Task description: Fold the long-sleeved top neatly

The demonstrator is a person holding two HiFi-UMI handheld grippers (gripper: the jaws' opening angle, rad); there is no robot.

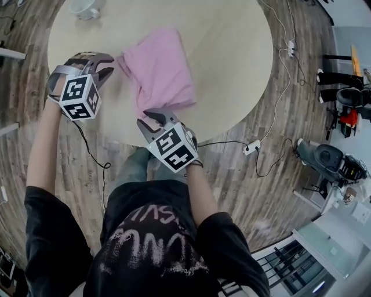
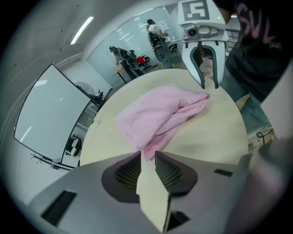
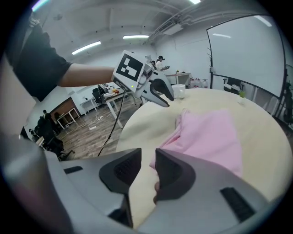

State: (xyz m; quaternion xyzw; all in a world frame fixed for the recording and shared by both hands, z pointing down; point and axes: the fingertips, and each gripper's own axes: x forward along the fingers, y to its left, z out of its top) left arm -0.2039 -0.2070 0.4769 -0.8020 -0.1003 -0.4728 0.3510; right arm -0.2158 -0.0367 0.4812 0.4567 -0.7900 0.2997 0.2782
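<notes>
- Lying in a rumpled pink bundle, the long-sleeved top point(image 1: 159, 69) rests on the round table point(image 1: 232, 52), toward its near left part.
- Left claw point(image 1: 106, 68) sits just left of the top's far left corner. Its jaws stand narrowly apart, with bare table between them and the cloth's tip just at their ends, not pinched.
- Right claw point(image 1: 155, 116) is at the top's near edge. Its jaws are also narrowly apart and clamp nothing, and the pink edge lies just beside the right jaw.
- A white cup point(image 1: 87, 8) stands on the far left of the table, well apart from the top. Its contents cannot be seen.
</notes>
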